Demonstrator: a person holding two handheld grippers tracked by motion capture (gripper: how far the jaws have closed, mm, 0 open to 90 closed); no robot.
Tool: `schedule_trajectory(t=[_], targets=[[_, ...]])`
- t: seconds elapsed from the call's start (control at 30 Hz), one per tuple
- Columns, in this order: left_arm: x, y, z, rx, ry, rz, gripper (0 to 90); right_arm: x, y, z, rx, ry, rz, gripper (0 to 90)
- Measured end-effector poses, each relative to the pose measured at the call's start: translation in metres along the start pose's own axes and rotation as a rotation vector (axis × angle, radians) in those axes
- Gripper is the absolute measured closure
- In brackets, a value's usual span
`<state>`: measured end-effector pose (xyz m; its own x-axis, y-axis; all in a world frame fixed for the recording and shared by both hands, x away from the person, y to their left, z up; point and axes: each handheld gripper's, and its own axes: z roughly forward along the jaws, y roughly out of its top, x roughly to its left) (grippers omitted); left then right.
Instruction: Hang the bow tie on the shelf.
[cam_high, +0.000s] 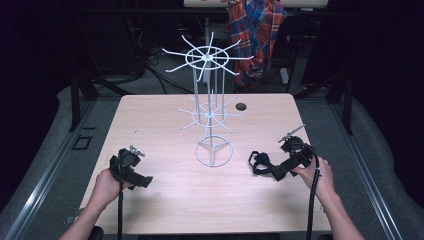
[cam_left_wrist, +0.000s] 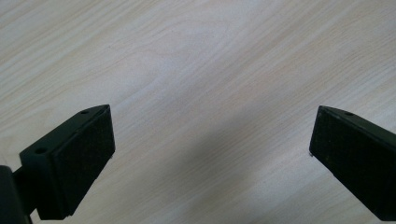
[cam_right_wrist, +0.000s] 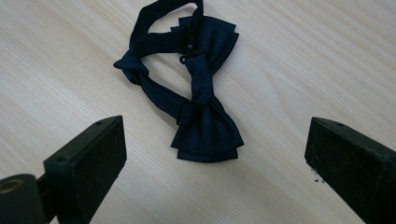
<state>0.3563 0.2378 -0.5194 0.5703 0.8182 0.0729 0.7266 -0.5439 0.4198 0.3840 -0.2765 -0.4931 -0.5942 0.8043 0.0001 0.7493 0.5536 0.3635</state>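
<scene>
Item: dark bow tie (cam_right_wrist: 201, 88), laid flat on table (cam_high: 165, 200), centre of right gripper view; not yet grasped. Right gripper (cam_right_wrist: 215, 154) spread wide; left gripper (cam_left_wrist: 212, 149) spread, nothing held. White wire rack (cam_high: 210, 112) unloaded

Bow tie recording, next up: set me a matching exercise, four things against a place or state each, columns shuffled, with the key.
Things:
1. bow tie
2. wire rack
3. left gripper
4. plaid cloth

Places or states:
A. hangs behind the table's far edge
B. open over bare wood
C. stands at mid-table
D. lies flat ahead of the open right gripper

Pairs: 1-D, 2-C, 3-B, 4-A
</scene>
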Motion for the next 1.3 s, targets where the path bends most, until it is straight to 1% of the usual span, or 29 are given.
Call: schedule_trajectory(t=[0.13, 0.2, 0.27, 0.33, 0.37, 0.4, 0.47, 0.5, 0.53, 0.6, 0.63, 0.67, 0.77, 0.8, 0.87, 0.9, 0.93, 0.97, 1.07, 1.1, 1.13, 1.2, 1.23, 1.27, 1.3], targets=[[0.000, 0.000, 0.000, -0.002, 0.001, 0.002, 0.1, 0.001, 0.000, 0.000, -0.005, 0.004, 0.006, 5.1], [0.000, 0.000, 0.000, -0.004, 0.000, 0.001, 0.0, 0.002, 0.000, -0.002, 0.004, 0.002, -0.004, 5.2], [0.000, 0.000, -0.001, -0.004, -0.001, 0.001, 0.0, 0.003, 0.001, -0.002, -0.005, 0.004, 0.000, 5.5], [0.001, -0.001, -0.001, -0.003, -0.004, 0.001, 0.0, 0.004, 0.002, -0.002, -0.002, 0.007, -0.008, 5.5], [0.001, -0.001, -0.001, -0.002, -0.002, 0.001, 0.0, 0.005, 0.003, -0.001, -0.006, 0.004, -0.006, 5.5], [0.002, -0.002, 0.000, -0.004, 0.000, -0.005, 0.0, 0.007, 0.006, -0.001, -0.003, 0.008, -0.015, 5.6], [0.001, -0.001, -0.002, -0.006, 0.001, -0.006, 0.0, 0.009, 0.007, 0.000, -0.008, 0.012, -0.015, 5.4], [0.000, -0.001, -0.002, -0.008, -0.001, -0.003, 0.0, 0.010, 0.007, 0.000, -0.002, 0.010, -0.023, 5.3], [0.000, -0.001, -0.001, -0.005, -0.003, 0.000, 0.0, 0.011, 0.007, 0.001, -0.007, 0.019, -0.019, 5.0], [0.000, 0.000, -0.001, -0.004, -0.002, 0.000, 0.0, 0.011, 0.007, 0.000, -0.012, 0.015, -0.016, 4.8], [0.000, -0.001, 0.000, -0.003, -0.001, -0.001, 0.0, 0.012, 0.007, 0.001, -0.022, 0.023, -0.010, 4.5], [0.000, -0.001, 0.000, -0.001, -0.002, 0.000, 0.0, 0.011, 0.008, 0.000, -0.006, 0.016, -0.021, 4.0], [0.001, -0.001, -0.001, -0.001, -0.001, 0.000, 0.0, 0.011, 0.008, 0.000, -0.012, 0.023, -0.015, 3.7], [0.001, -0.001, -0.001, -0.003, -0.002, 0.000, 0.0, 0.012, 0.009, 0.001, -0.015, 0.034, -0.013, 3.3], [0.000, -0.001, -0.001, -0.002, -0.002, 0.001, 0.0, 0.013, 0.009, 0.001, -0.017, 0.029, -0.011, 3.2], [0.000, -0.001, -0.001, -0.005, -0.001, 0.002, 0.0, 0.014, 0.010, 0.002, -0.012, 0.034, -0.018, 3.0], [0.000, -0.001, -0.001, -0.005, -0.002, 0.002, 0.0, 0.016, 0.010, 0.003, -0.017, 0.050, -0.011, 3.0], [0.000, -0.001, -0.001, -0.005, -0.002, 0.002, 0.0, 0.016, 0.011, 0.004, -0.005, 0.046, -0.024, 2.9], [0.000, -0.001, 0.000, -0.002, -0.004, 0.000, 0.0, 0.019, 0.013, 0.006, 0.003, 0.046, -0.028, 2.0], [0.000, -0.001, 0.000, -0.001, -0.005, -0.001, 0.0, 0.021, 0.013, 0.008, -0.007, 0.062, -0.016, 1.5], [0.000, -0.001, 0.000, -0.003, -0.005, -0.001, 0.0, 0.022, 0.015, 0.011, 0.011, 0.054, -0.028, 1.1], [0.000, -0.001, 0.000, -0.001, -0.006, 0.001, 0.0, 0.023, 0.016, 0.014, 0.014, 0.062, -0.023, 0.8], [0.000, -0.001, 0.000, 0.000, -0.006, 0.002, 0.0, 0.024, 0.016, 0.016, 0.025, 0.060, -0.030, 0.8], [0.000, -0.001, 0.000, -0.001, -0.007, 0.003, 0.0, 0.026, 0.017, 0.018, 0.026, 0.056, -0.026, 0.7], [0.000, 0.000, 0.000, 0.000, -0.007, 0.003, 0.0, 0.026, 0.017, 0.020, 0.030, 0.063, -0.026, 0.5]])
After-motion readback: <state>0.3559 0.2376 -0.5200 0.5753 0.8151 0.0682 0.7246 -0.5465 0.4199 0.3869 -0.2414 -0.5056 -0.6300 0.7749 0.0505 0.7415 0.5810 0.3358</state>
